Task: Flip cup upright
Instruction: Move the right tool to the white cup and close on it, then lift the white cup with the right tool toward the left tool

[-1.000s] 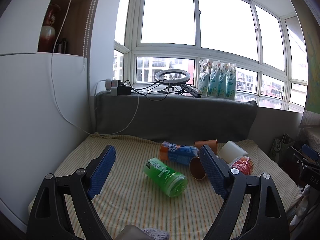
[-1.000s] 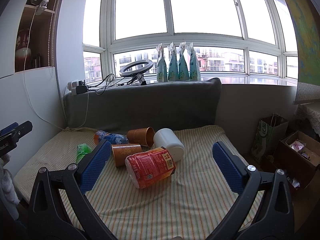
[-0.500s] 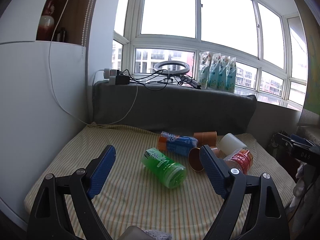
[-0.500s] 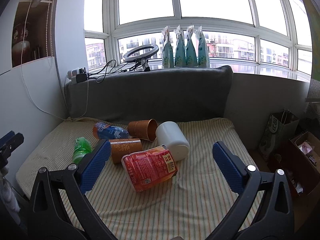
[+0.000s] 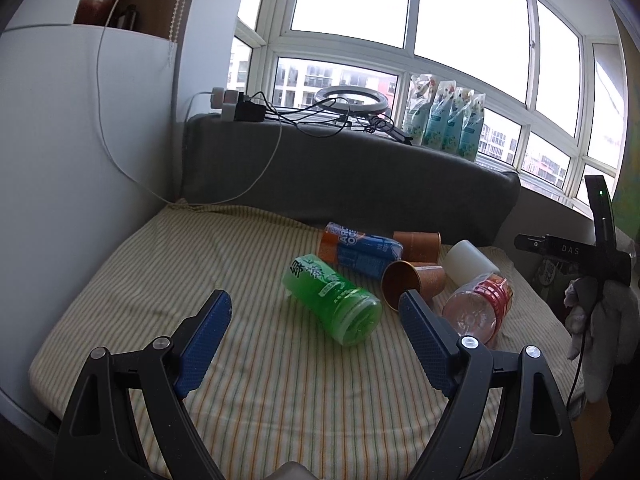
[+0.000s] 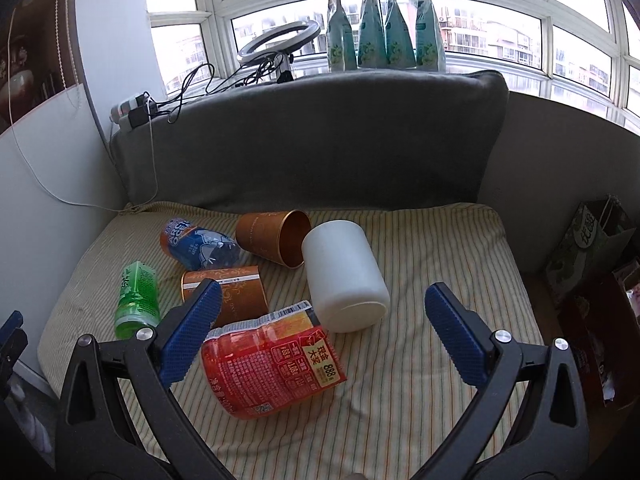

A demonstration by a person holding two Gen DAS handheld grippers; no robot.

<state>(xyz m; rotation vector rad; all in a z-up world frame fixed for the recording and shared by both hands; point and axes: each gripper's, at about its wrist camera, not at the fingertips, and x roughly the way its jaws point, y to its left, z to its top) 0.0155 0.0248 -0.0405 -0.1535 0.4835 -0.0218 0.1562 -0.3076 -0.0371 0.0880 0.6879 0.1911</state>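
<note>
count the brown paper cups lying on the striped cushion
2. One brown paper cup lies at the back, mouth toward the white container. The other lies nearer, just behind the red bottle. None look hidden.

A striped cushion (image 6: 420,240) is backed by a grey bolster (image 6: 320,140). On the sill behind, a ring light (image 6: 278,42) and four teal pouches (image 6: 384,28) are seen, with a power strip (image 5: 236,106) and tangled cables at the left. A green paper bag (image 6: 592,240) is set on the floor at the right.
</note>
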